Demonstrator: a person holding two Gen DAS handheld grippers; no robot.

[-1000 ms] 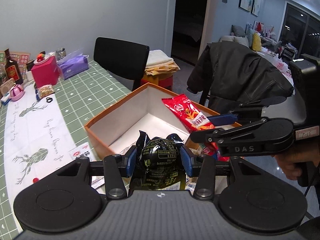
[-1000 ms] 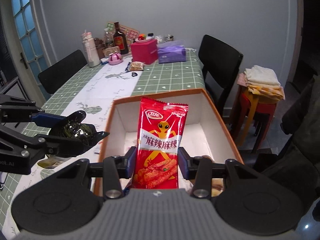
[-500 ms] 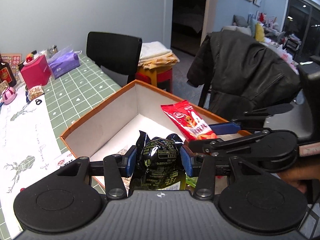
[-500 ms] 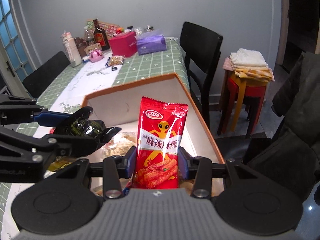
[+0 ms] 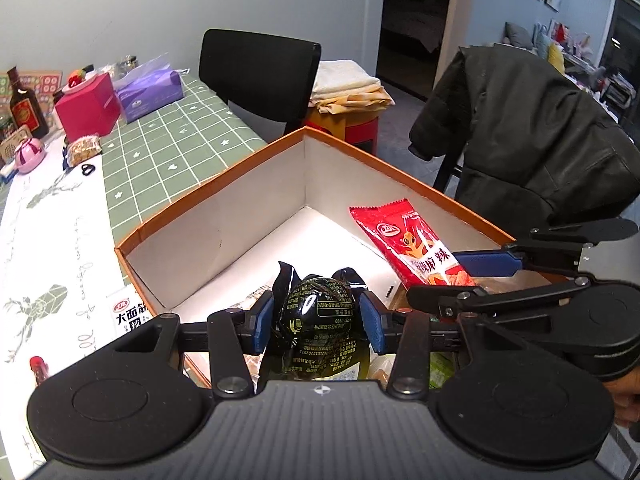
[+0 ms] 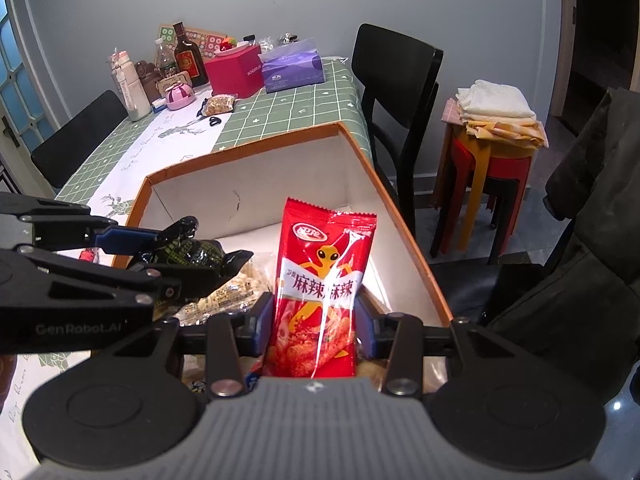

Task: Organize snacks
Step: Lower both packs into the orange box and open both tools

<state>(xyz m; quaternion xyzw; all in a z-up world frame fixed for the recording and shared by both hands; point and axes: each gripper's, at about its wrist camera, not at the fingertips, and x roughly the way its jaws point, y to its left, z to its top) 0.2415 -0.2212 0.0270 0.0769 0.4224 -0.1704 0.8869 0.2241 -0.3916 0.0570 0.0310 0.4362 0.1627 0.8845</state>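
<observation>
My left gripper (image 5: 318, 320) is shut on a black snack packet (image 5: 320, 316) and holds it over the near end of the orange-rimmed white box (image 5: 248, 204). My right gripper (image 6: 316, 320) is shut on a red spicy-strip packet (image 6: 320, 288), upright, just above the box (image 6: 256, 184) at its right side. The red packet (image 5: 412, 244) and right gripper (image 5: 468, 272) show to the right in the left wrist view; the black packet (image 6: 188, 252) and left gripper (image 6: 160, 252) show to the left in the right wrist view. Several pale snack packets (image 6: 228, 292) lie in the box.
The box sits on a green checked tablecloth (image 5: 160, 148) with a white runner (image 5: 44, 240). A white packet (image 5: 128, 312) lies beside the box. A red box (image 6: 236, 70), purple tissue pack (image 6: 292, 66) and bottles (image 6: 188, 56) stand at the far end. Black chairs (image 6: 396, 76), stools (image 6: 492, 168) stand right.
Both grippers have moved forward and lower over the box, each still holding its packet; the box fills more of both views.
</observation>
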